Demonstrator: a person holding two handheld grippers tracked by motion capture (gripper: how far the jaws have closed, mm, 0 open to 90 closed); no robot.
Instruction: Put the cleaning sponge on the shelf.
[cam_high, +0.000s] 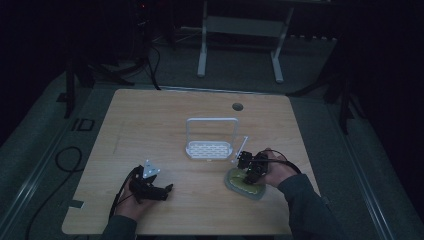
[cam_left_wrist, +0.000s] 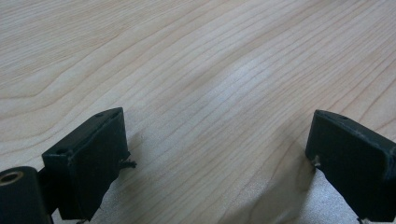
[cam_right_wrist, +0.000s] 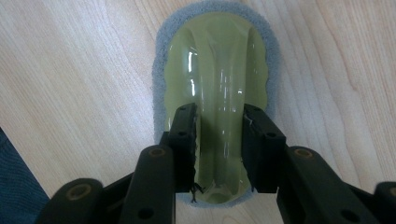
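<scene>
A scrubber (cam_right_wrist: 217, 56) with a glossy yellow-green plastic grip on a grey pad lies flat on the wooden table (cam_high: 165, 115) at the front right. My right gripper (cam_right_wrist: 219, 112) comes down over its near end, and the jaws straddle the raised middle ridge of the grip with their pads against its sides. In the high view the right gripper (cam_high: 250, 176) sits over the scrubber (cam_high: 246, 189). My left gripper (cam_high: 167, 189) rests low at the front left. Its jaws stand wide apart, so the left gripper (cam_left_wrist: 217, 154) is open over bare wood.
A white slotted rack (cam_high: 210, 149) with a tall loop handle stands in the middle of the table. A thin white rod (cam_high: 241, 147) leans just to its right, close to the right hand. A round cable hole (cam_high: 237, 106) sits near the far edge.
</scene>
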